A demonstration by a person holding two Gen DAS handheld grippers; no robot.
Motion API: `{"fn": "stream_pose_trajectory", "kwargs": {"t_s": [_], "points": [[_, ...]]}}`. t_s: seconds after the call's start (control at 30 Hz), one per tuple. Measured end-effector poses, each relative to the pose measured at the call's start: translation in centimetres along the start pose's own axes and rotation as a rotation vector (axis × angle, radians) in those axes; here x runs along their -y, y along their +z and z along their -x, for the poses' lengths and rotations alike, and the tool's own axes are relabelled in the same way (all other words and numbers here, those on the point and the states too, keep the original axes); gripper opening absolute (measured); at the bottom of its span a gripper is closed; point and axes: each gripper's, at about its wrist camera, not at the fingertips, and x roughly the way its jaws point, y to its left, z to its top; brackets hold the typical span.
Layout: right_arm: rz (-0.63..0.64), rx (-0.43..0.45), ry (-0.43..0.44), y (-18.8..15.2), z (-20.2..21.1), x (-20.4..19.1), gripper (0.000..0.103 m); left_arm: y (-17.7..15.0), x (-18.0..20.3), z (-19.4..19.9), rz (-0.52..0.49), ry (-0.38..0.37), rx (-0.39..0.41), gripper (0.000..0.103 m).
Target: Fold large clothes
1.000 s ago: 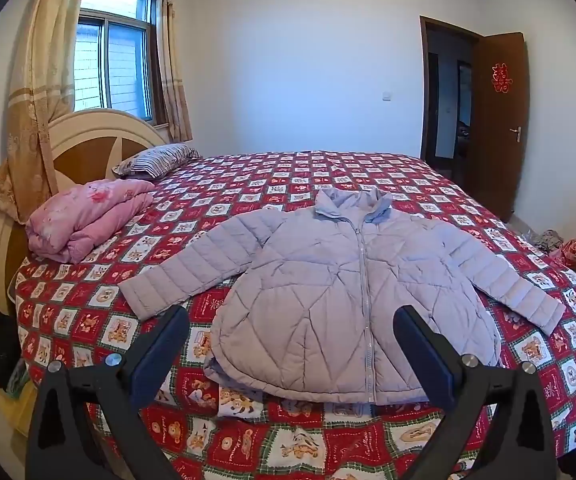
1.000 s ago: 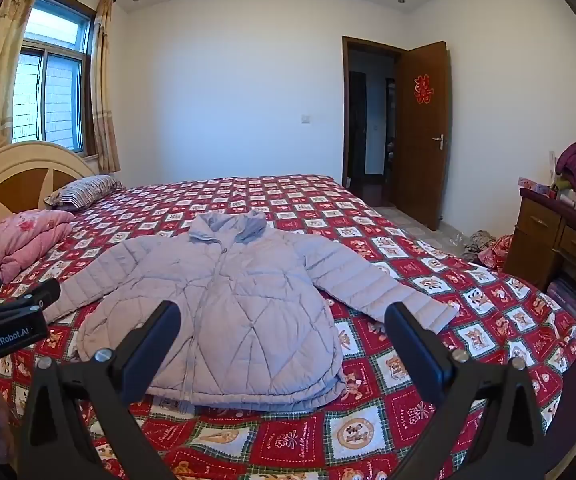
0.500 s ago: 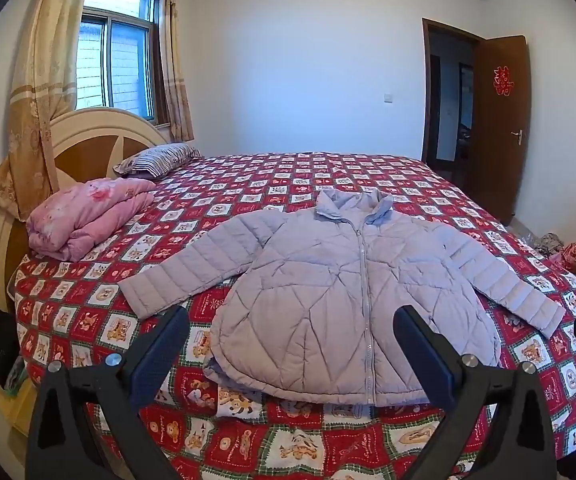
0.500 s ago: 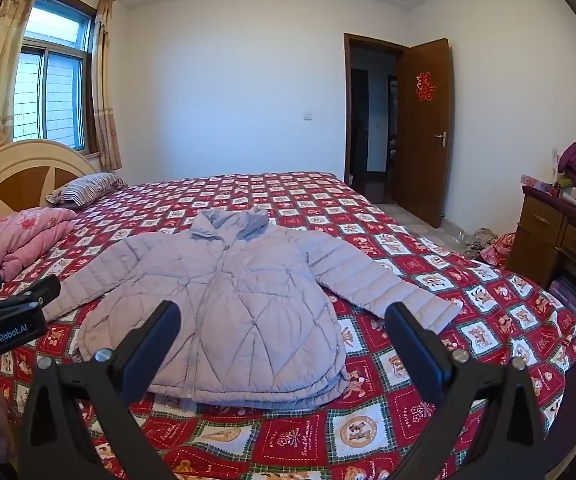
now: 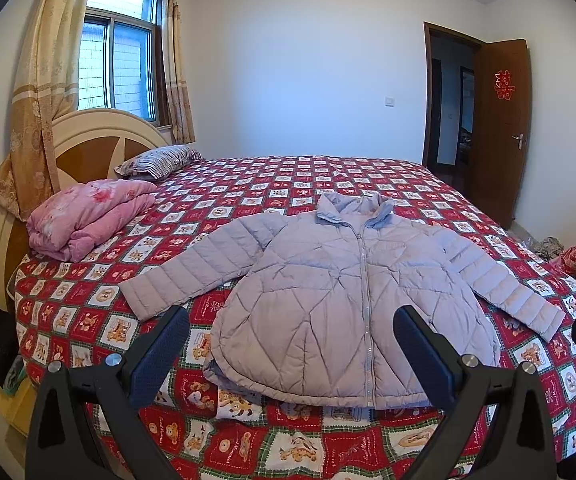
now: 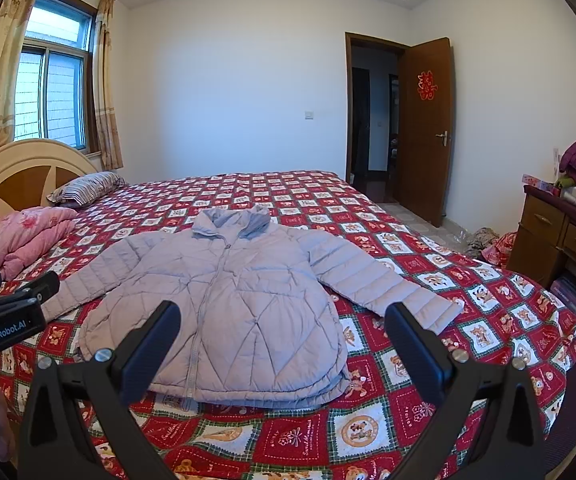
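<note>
A pale lilac quilted jacket (image 5: 339, 296) lies flat, front up and zipped, on the bed with both sleeves spread out; it also shows in the right wrist view (image 6: 232, 300). My left gripper (image 5: 291, 320) is open and empty, held above the bed's near edge in front of the jacket's hem. My right gripper (image 6: 282, 316) is open and empty, also in front of the hem. The left gripper's body (image 6: 8, 316) shows at the left edge of the right wrist view.
The bed (image 5: 327, 176) has a red patterned quilt. A folded pink blanket (image 5: 88, 216) and a striped pillow (image 5: 160, 162) lie by the headboard. A wooden dresser (image 6: 559, 236) stands at the right, an open door (image 6: 427, 128) behind it.
Both cameras have shifted slightly; the jacket sits a little lower and nearer in the views. The jacket itself has not moved and both grippers stay open.
</note>
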Motion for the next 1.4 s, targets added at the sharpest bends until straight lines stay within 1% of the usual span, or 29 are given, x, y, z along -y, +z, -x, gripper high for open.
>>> {"fn": "stream_pose_trajectory", "kwargs": {"t_s": [1.4], "points": [[0.001, -0.016, 0.013, 0.01, -0.25, -0.20, 0.103, -0.11, -0.33, -0.16, 0.022, -0.009, -0.010, 0.102]]}}
